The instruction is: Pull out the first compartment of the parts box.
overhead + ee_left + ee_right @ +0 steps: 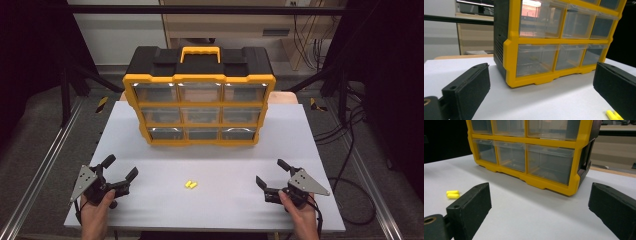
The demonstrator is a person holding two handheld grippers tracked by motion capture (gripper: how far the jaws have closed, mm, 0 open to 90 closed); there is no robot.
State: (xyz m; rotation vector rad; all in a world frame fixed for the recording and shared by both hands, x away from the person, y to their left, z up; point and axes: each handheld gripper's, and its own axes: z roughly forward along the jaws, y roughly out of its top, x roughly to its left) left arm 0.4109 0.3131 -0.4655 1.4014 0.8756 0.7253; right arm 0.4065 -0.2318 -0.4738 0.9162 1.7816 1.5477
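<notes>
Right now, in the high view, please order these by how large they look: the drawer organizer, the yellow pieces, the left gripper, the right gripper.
1. drawer organizer, clearly largest.
2. left gripper and right gripper: they look alike, so I do not rank them.
3. yellow pieces, smallest, lying on the table.

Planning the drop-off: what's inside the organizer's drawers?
The organizer has nine clear drawers, all closed. Those seen close up in the gripper views look empty; glare hides the top row's contents.
</notes>
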